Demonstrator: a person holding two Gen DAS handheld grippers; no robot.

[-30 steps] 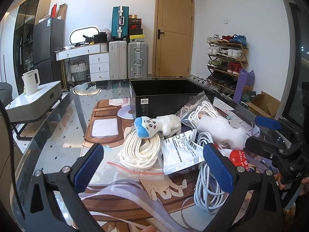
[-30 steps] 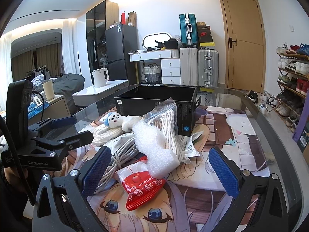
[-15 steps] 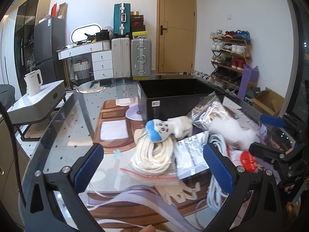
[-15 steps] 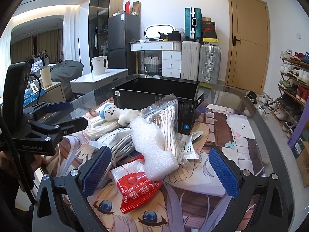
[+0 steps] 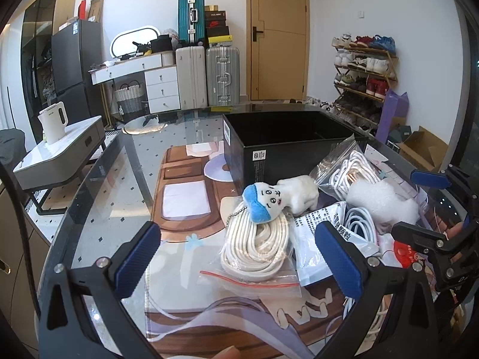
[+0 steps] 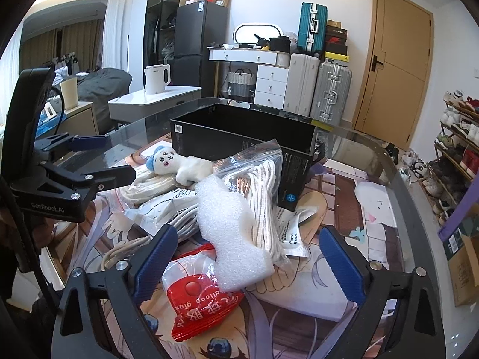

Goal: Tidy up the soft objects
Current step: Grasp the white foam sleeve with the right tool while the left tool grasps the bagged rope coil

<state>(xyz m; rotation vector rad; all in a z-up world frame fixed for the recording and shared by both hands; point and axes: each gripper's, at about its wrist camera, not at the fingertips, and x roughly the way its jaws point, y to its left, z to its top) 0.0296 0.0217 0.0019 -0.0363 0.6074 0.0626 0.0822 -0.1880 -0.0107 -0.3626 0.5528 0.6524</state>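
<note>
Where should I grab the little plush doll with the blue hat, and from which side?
Grip the plush doll across its white body, coming from above: it lies on its side atop the bagged rope coil, body clear, with the black box close behind.

Plush toy (image 5: pixel 281 197) lies on bagged cord coil (image 5: pixel 257 245); box (image 5: pixel 287 146) stands behind both.

Readable: "GenRobot.AI" in pale letters on side of left gripper (image 6: pixel 89 161) body, right wrist view. "alloon glue" upside down, white on red packet (image 6: pixel 206 308), w/ Chinese chars below, not legible. Printed text on white pouch (image 5: pixel 323 233) & labels on black box (image 6: pixel 239 137) too small/blurred to read. Logo on shoebox (image 5: pixel 215 24) unclear.
</note>
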